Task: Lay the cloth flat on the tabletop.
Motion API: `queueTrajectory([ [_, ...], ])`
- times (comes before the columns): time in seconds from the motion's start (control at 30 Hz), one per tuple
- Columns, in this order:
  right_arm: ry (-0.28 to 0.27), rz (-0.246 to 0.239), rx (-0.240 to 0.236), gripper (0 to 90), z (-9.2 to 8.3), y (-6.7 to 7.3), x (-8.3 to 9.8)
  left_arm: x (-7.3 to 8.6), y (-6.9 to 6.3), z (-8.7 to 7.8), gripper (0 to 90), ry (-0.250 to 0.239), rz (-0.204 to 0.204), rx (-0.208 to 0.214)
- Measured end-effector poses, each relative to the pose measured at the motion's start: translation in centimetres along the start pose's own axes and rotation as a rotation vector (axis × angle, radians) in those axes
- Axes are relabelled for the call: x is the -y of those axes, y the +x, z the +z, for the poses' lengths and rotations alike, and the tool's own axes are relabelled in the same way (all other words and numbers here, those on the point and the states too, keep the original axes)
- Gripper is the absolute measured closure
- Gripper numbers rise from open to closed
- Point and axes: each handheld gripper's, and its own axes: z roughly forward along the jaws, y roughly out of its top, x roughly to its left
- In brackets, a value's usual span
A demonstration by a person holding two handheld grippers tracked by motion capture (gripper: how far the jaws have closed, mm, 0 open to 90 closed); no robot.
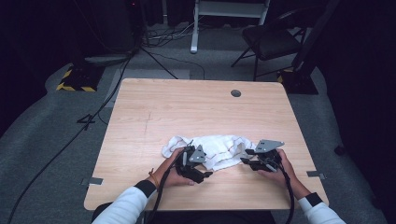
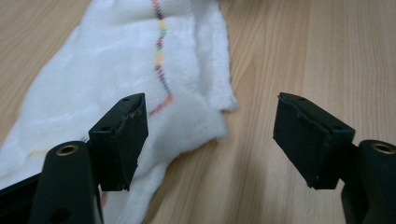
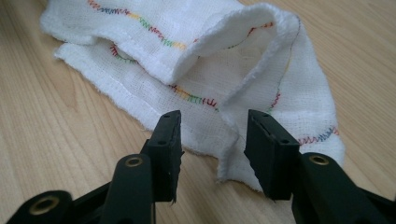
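No readable text, label, brand or number was found on anything in the three views.

White cloth [image 1: 212,148] with coloured stitching, crumpled, folded over, on table

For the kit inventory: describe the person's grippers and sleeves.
Both the left gripper and the right gripper are black, each topped by a grey three-cornered plate and trailing a black cable. Their jaws end in black blocky pads, with brass-coloured eyelets behind. Sleeves are white with dark cuffs.

White cloth [image 3: 201,60] (rainbow zigzag stitching), pale wood-grain table [image 1: 196,107]
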Motion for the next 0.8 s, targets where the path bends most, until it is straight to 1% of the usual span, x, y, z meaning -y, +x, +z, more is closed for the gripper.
queueTrajectory([
  [0.03,0.004,0.002,-0.002,57.0,0.1,0.0,0.1,-0.1,0.0,0.4,27.0,0.015,0.009,0.003],
  [0.07,0.022,0.002,0.015,59.3,0.3,-0.1,0.2,-0.2,0.5,1.1,31.6,0.03,-0.001,0.013],
  [0.1,0.028,0.003,0.022,60.0,0.4,-0.2,0.3,-0.1,0.8,1.3,33.1,0.036,-0.011,0.022],
  [0.13,0.032,0.011,0.024,61.0,0.5,-0.3,0.4,0.0,1.2,1.4,37.0,0.037,-0.015,0.024],
  [0.17,0.029,0.017,0.024,62.6,0.5,-0.4,0.5,0.1,1.5,1.3,42.4,0.03,-0.02,0.025],
  [0.2,0.026,0.02,0.024,64.2,0.5,-0.5,0.6,0.1,1.5,1.3,48.4,0.03,-0.02,0.025],
  [0.23,0.027,0.02,0.029,67.2,0.5,-0.6,0.6,0.5,2.1,0.9,54.2,0.025,-0.024,0.019],
  [0.3,0.026,0.021,0.04,74.0,0.4,-0.8,0.7,0.6,2.5,0.5,65.8,0.022,-0.024,0.011],
  [0.33,0.027,0.026,0.043,77.0,0.3,-0.9,0.7,0.6,2.6,0.3,69.5,0.026,-0.027,0.0],
  [0.37,0.026,0.024,0.051,82.0,0.3,-1.0,0.7,0.6,2.8,0.1,74.0,0.02,-0.031,-0.008],
  [0.4,0.027,0.026,0.061,85.8,0.1,-1.1,0.8,0.7,3.0,0.0,78.8,0.011,-0.042,-0.004],
  [0.43,0.029,0.032,0.076,88.3,0.0,-1.2,0.8,0.7,3.1,-0.2,82.9,0.005,-0.044,-0.005],
  [0.47,0.028,0.043,0.086,88.8,-0.2,-1.4,0.8,0.7,3.2,-0.3,84.7,-0.001,-0.041,-0.007],
  [0.5,0.028,0.043,0.086,88.8,-0.2,-1.4,0.8,0.7,3.2,-0.3,85.7,-0.001,-0.041,-0.007],
  [0.53,0.024,0.054,0.09,89.0,-0.4,-1.4,0.7,0.7,3.2,-0.5,85.7,-0.001,-0.039,-0.009],
  [0.57,0.015,0.053,0.097,89.1,-0.6,-1.4,0.6,0.7,3.2,-0.6,86.4,-0.006,-0.033,-0.01],
  [0.6,0.002,0.049,0.116,89.2,-1.1,-1.4,0.4,0.6,3.3,-1.0,87.0,-0.021,-0.029,-0.014],
  [0.63,0.002,0.049,0.116,89.2,-1.1,-1.4,0.4,0.6,3.3,-1.0,87.2,-0.021,-0.029,-0.014],
  [0.67,-0.013,0.053,0.121,89.3,-1.4,-1.5,0.3,0.6,3.3,-1.2,87.2,-0.029,-0.026,-0.021],
  [0.7,-0.043,0.068,0.129,89.3,-2.0,-1.7,0.1,0.5,3.4,-1.8,87.4,-0.052,-0.038,-0.03],
  [0.77,-0.063,0.072,0.146,89.3,-2.5,-1.9,0.0,0.4,3.9,-2.5,87.5,-0.084,-0.049,-0.048],
  [0.8,-0.071,0.079,0.15,89.3,-2.8,-2.1,-0.1,0.4,3.9,-2.5,87.5,-0.084,-0.049,-0.048],
])
